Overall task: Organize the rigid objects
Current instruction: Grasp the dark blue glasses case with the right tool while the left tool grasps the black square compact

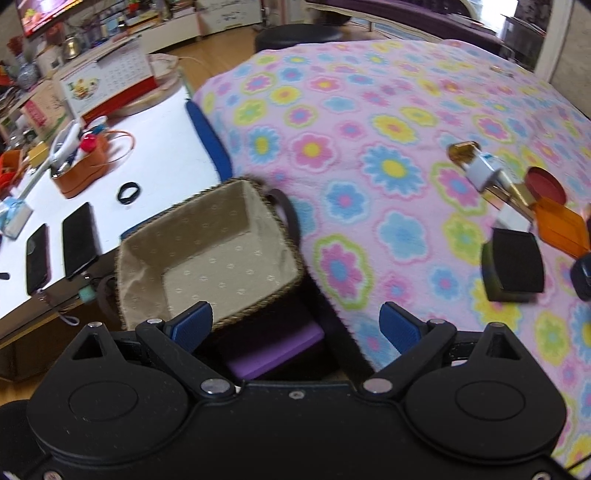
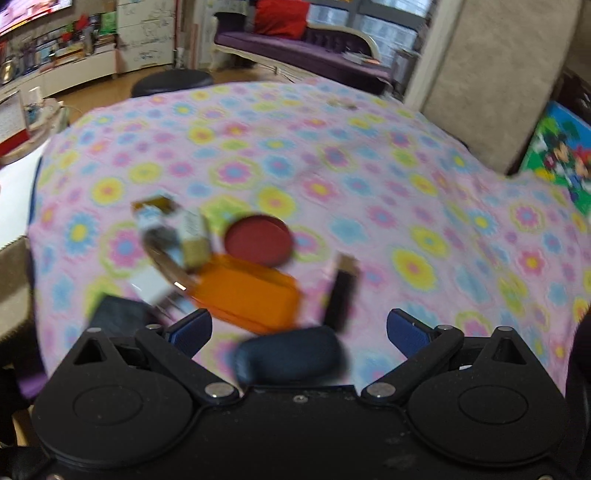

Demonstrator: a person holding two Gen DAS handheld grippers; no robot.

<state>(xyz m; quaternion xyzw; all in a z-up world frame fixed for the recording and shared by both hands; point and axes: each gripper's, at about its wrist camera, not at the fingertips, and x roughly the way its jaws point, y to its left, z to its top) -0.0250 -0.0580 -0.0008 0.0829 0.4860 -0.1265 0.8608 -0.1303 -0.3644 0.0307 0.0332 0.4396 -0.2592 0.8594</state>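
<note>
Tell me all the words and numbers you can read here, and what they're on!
None can be read.
Calendar: a grid of numbers, too small to read.
Small boxes on the blanket: print too blurred.
TV: a picture, no words I can read.
Cartoon poster: no letters I can make out.

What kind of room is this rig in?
Most likely a lived-in living room at home. A purple sofa stands by the window, a TV hangs over cluttered shelves, and the work surface wears a flowered fleece blanket, beside a white table with phones and a desk calendar.
</note>
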